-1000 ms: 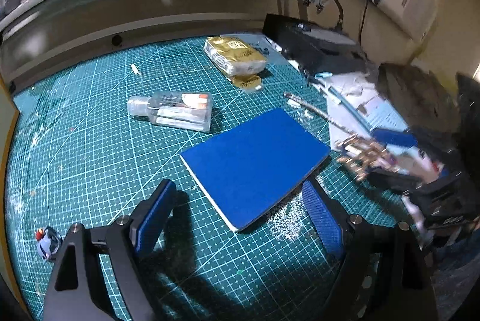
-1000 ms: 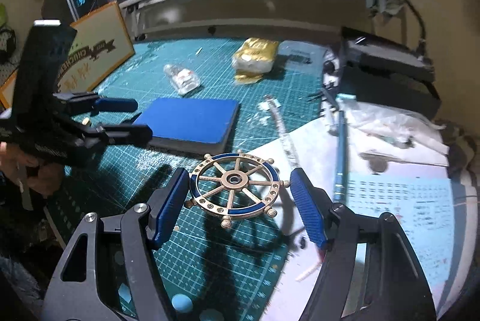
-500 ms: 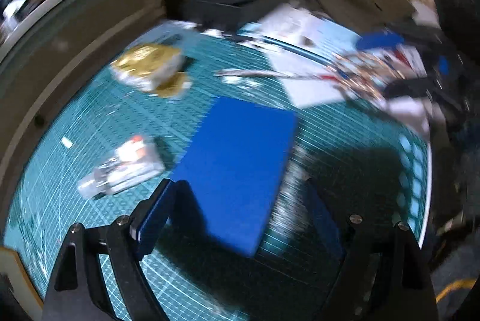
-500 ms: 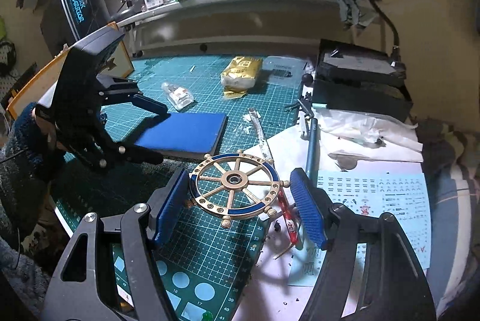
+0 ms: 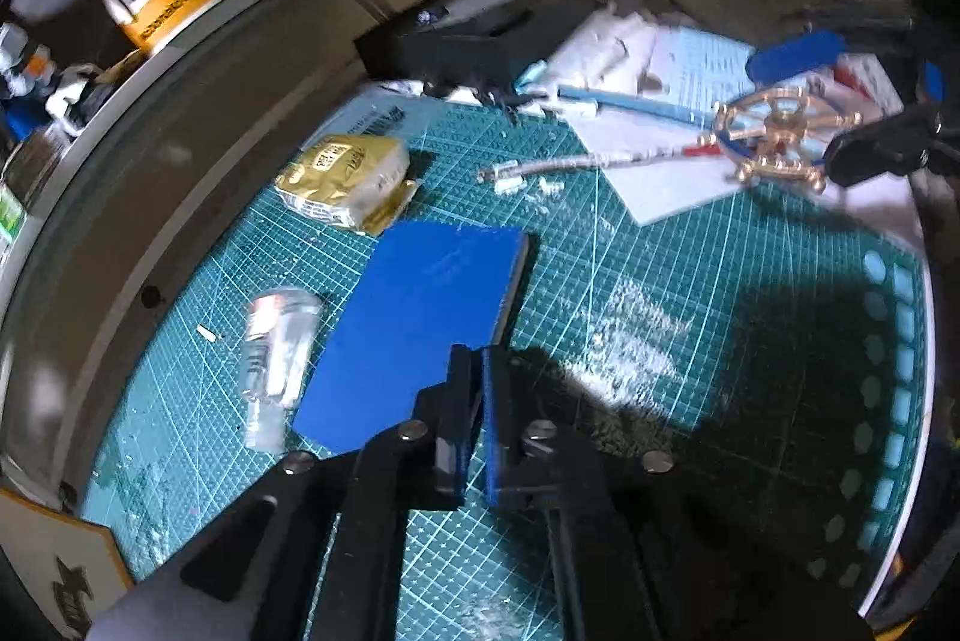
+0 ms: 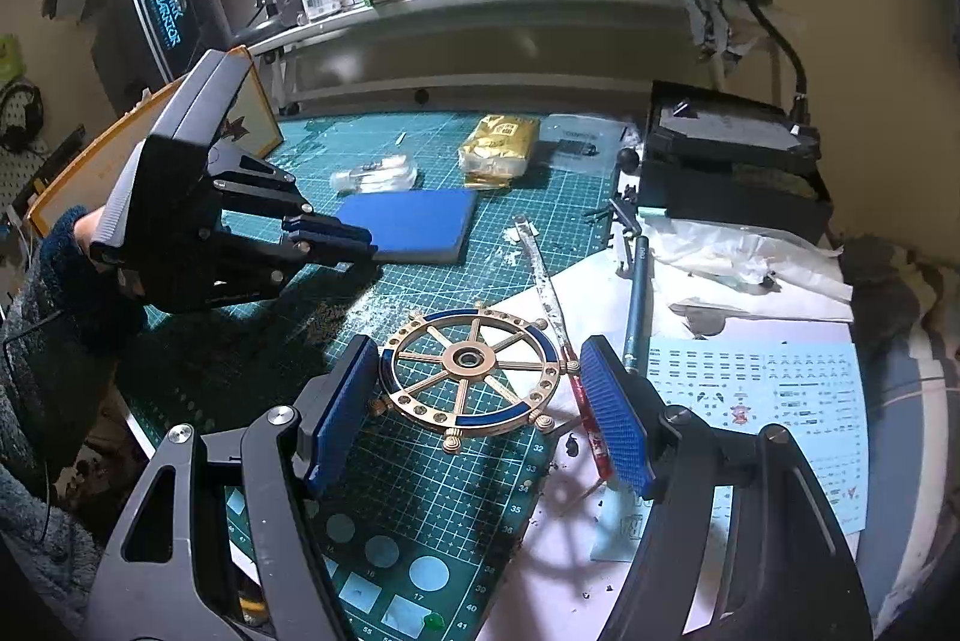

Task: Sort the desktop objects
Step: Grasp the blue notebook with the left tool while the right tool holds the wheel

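The left gripper (image 5: 477, 404) is closing on the near corner of the blue notebook (image 5: 420, 323), its two blue pads pressed nearly together with only a thin edge of the cover between them, so it is clenched on the notebook. The notebook is lying flat on the green cutting mat (image 5: 690, 317), with a clear plastic bottle (image 5: 276, 359) just beside it at nine o'clock and a gold foil packet (image 5: 345, 179) touching its far corner at eleven o'clock.

The right gripper (image 6: 480, 401) is holding the wooden ship's wheel (image 6: 474, 377) between spread pads; the left pad is touching the rim, while the right pad seems to be meeting only a handle knob, so the hold looks light.

The risk on the left is the shallow bite: gripping only a corner, the notebook is likely to sag or fan open and slip out as it rises, and a sweep could be knocking the bottle rolling. On the right, a quick tilt could be letting the wheel pivot and drop onto the red-tipped tool (image 6: 585, 413) and papers (image 6: 780, 401) at three o'clock
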Tool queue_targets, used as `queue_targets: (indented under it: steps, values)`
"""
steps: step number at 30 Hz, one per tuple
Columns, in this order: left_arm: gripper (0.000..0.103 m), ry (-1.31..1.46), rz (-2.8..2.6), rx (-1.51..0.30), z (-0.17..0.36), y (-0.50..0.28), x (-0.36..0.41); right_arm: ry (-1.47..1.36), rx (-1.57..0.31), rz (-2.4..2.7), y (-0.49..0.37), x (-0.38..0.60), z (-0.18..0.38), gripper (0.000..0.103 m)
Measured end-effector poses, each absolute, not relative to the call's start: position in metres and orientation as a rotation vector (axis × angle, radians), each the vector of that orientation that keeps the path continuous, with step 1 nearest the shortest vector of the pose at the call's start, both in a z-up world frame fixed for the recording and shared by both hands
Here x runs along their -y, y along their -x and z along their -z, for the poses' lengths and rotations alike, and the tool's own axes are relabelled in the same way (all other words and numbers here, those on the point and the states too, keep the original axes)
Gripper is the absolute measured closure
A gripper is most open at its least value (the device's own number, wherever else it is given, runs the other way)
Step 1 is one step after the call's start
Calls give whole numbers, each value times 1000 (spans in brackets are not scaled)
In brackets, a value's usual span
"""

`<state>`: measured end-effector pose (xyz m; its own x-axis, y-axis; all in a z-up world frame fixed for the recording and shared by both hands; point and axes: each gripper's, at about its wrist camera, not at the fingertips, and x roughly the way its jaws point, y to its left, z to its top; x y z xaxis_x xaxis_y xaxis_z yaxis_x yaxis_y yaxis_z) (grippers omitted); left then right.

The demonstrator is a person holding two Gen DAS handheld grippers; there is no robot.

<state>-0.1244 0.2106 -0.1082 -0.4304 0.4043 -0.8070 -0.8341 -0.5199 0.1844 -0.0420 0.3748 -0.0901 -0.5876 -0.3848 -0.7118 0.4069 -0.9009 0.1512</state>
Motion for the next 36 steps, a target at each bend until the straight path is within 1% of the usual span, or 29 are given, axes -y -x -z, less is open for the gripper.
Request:
queue_targets:
  steps: [3, 4, 6, 8, 9, 10, 11, 12, 13, 14, 15, 17, 20, 24, 27, 30, 32, 33, 34, 36]
  values:
    - [103, 909, -2014, -613, 98, 127, -202, -1090, -34, 2460, 41, -376, 88, 36]
    - [103, 902, -2034, -594, 95, 129, -199, -1088, -34, 2459, 40, -376, 88, 36]
    - [103, 934, -2046, -601, 96, 135, -198, -1083, -32, 2457, 39, -375, 86, 36]
    - [103, 950, -2089, -706, 99, 136, -197, -1081, -33, 2456, 39, -375, 86, 36]
    - [102, 985, -2048, -726, 102, 136, -196, -1080, -33, 2456, 40, -375, 86, 36]
    - [98, 990, -2026, -737, 103, 134, -195, -1083, -34, 2453, 40, -374, 86, 36]
    - [91, 995, -2004, -748, 103, 133, -195, -1087, -35, 2450, 40, -374, 87, 36]
    - [66, 1000, -1984, -756, 104, 132, -194, -1090, -36, 2447, 40, -373, 87, 36]
    - [34, 1001, -1977, -744, 105, 133, -194, -1091, -37, 2445, 41, -372, 88, 36]
    - [24, 995, -1991, -723, 106, 134, -193, -1092, -37, 2442, 41, -372, 88, 36]
    - [21, 982, -1999, -707, 106, 135, -192, -1093, -38, 2439, 41, -371, 89, 36]
    - [21, 971, -2007, -678, 105, 139, -193, -1095, -38, 2431, 42, -369, 90, 36]
    - [20, 981, -2000, -694, 110, 155, -198, -1093, -30, 2412, 43, -367, 92, 36]
    - [20, 1086, -1814, -669, 120, 182, -208, -1096, -23, 2400, 45, -366, 94, 36]
    - [19, 1065, -1789, -695, 122, 189, -212, -1104, -18, 2393, 46, -365, 96, 36]
    - [19, 1066, -1822, -682, 123, 195, -211, -1112, -13, 2387, 47, -365, 99, 36]
    - [14, 1078, -1816, -659, 126, 201, -208, -1117, -10, 2383, 48, -365, 101, 36]
    - [6, 1084, -1797, -654, 128, 203, -210, -1120, -8, 2381, 48, -365, 102, 36]
    - [0, 1079, -1774, -657, 130, 202, -210, -1122, -7, 2379, 48, -365, 103, 36]
    - [0, 1062, -1775, -662, 132, 198, -212, -1127, -4, 2374, 49, -365, 104, 36]
